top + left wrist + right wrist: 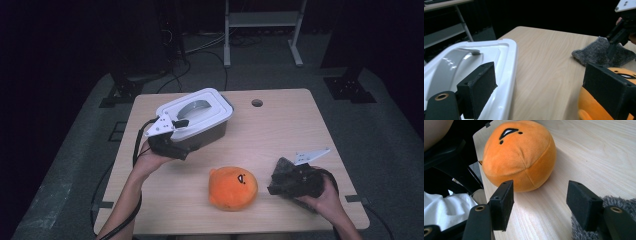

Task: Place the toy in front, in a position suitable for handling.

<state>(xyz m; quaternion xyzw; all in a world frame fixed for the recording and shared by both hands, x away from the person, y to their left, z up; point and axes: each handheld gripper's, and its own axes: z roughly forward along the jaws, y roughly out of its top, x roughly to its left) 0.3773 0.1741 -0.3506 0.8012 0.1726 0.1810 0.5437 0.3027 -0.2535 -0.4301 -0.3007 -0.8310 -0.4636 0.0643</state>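
Round orange plush [520,157], black face, upright.

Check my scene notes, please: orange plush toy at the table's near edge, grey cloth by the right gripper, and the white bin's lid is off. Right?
Not quite: the white lid sits on the bin, as the high view shows. The orange plush toy and the grey cloth by the right gripper are as you noted.

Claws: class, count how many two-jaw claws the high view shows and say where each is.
2. The left claw is by the white lid of the box, jaws open. The right claw rests by the grey cloth, right of the orange plush toy.
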